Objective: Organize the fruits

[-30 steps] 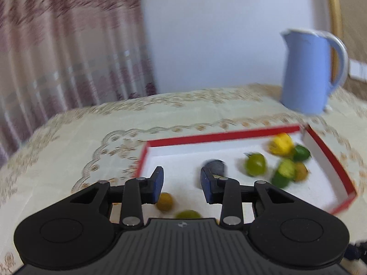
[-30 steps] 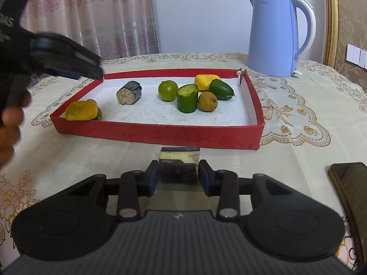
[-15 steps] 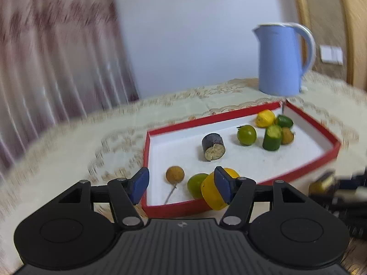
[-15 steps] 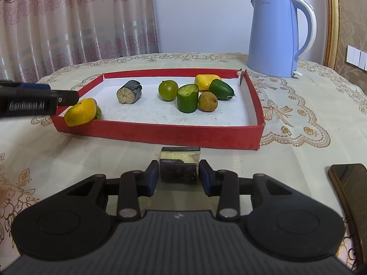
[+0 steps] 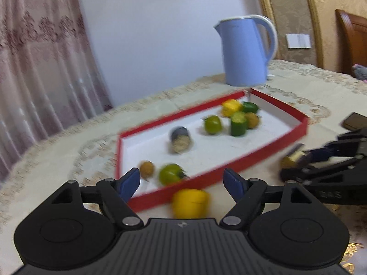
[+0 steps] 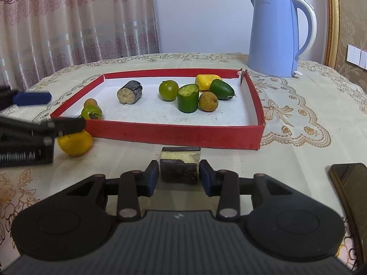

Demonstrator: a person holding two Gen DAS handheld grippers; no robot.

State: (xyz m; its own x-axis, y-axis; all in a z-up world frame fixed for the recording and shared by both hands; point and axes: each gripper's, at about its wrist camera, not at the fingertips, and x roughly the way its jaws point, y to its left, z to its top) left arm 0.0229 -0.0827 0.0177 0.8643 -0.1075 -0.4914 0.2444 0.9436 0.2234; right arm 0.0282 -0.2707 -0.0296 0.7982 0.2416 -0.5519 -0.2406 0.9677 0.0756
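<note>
Round table under a cream embroidered cloth (image 6: 298, 160). Shallow red cardboard tray with white floor (image 6: 174, 135) sits mid-table, with green, yellow and brown fruits and a dark cut cylinder in it.

Our left gripper (image 5: 181, 183): jaws opening, pads clear of the yellow rounded fruit (image 5: 190, 202), which lies on the cloth just outside the tray's near wall, by its left corner. We judge it best to draw back level so neither finger nudges it.

Our right gripper (image 6: 179, 176): fingers close beside the dark block with a pale cut face (image 6: 180, 166), apparently not pressing; it rests before the near wall.
</note>
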